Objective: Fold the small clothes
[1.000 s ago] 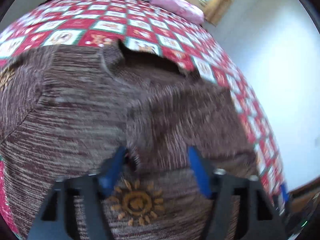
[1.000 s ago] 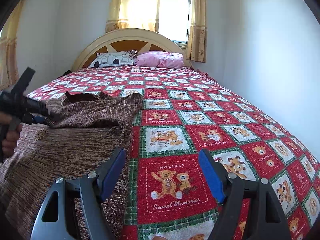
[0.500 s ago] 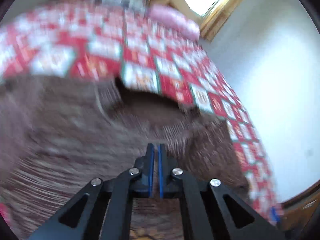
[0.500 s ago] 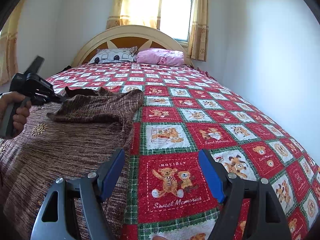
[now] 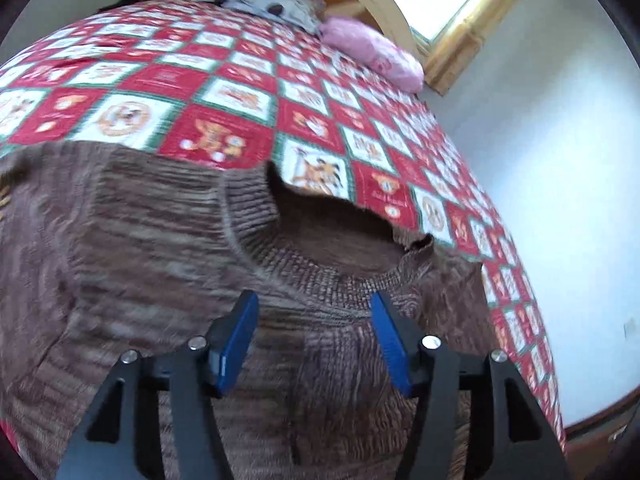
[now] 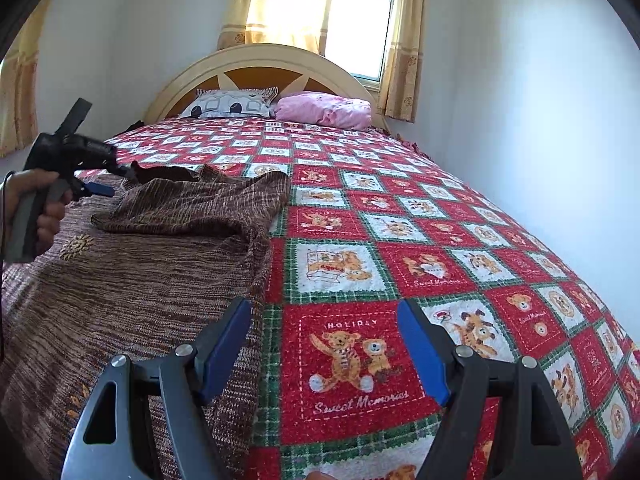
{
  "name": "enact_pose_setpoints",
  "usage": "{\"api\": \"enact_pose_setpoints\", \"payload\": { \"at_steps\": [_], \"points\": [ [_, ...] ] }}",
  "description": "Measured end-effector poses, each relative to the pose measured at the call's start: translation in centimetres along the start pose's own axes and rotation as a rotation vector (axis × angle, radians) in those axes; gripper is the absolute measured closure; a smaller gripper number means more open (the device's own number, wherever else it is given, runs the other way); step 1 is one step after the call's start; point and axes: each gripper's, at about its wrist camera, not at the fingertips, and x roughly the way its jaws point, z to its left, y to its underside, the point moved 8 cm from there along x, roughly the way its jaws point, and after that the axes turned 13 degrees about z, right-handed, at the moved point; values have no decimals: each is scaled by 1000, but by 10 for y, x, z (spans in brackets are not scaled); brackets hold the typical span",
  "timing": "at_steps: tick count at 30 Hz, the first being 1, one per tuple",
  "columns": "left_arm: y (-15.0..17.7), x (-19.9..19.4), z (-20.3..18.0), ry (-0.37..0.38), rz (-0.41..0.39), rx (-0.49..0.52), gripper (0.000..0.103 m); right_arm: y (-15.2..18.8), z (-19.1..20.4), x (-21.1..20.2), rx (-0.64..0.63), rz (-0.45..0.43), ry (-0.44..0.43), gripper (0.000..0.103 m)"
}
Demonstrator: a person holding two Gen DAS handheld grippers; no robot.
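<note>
One brown knitted sweater (image 5: 152, 264) lies spread on the bed, over the left part of the red, white and green teddy-bear quilt (image 6: 360, 352), with one sleeve (image 6: 192, 208) folded across its chest and a small sun motif (image 6: 76, 246) stitched near that fold. Its ribbed neck opening (image 5: 332, 236) points toward the headboard (image 6: 256, 60).

The left claw (image 5: 314, 340) hangs just above the knit below the collar; its blue pads (image 5: 236, 340) have just been opening and now stand apart, with nothing pinched between them. In the right wrist view a hand (image 6: 38, 204) holds this tool at the far left edge.

The right claw (image 6: 324, 356) is spread wide over the bed, its left pad above the sweater's side edge and its right pad over a quilt square, gripping nothing.

Beyond, a patterned grey pillow (image 6: 228, 104) and a pink pillow (image 6: 324, 108) rest against the headboard, under a curtained window (image 6: 356, 28). A white wall (image 6: 540, 100) runs along the bed's right side.
</note>
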Motion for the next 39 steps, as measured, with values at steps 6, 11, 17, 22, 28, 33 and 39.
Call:
{"api": "enact_pose_setpoints", "payload": {
  "at_steps": [6,11,17,22,28,33,39],
  "points": [
    [24,16,-32,-10,64,162,84,1,4,0,-18,4,3,27],
    [36,4,-43,-35,20,245,94,2,2,5,-8,21,5,27],
    [26,-50,-35,-83,-142,236,95,1,3,4,-14,7,13,27],
    [27,-37,-18,-251,-153,283,94,2,5,6,-27,18,17,27],
    [25,-16,-7,-278,-79,250,72,3,5,9,-28,31,5,27],
    [35,-41,-17,-402,-133,307,31,-8,8,4,-20,54,-44,27],
    [45,-43,-2,-472,-97,276,22,-79,63,3,-105,29,-303,27]
  ]
}}
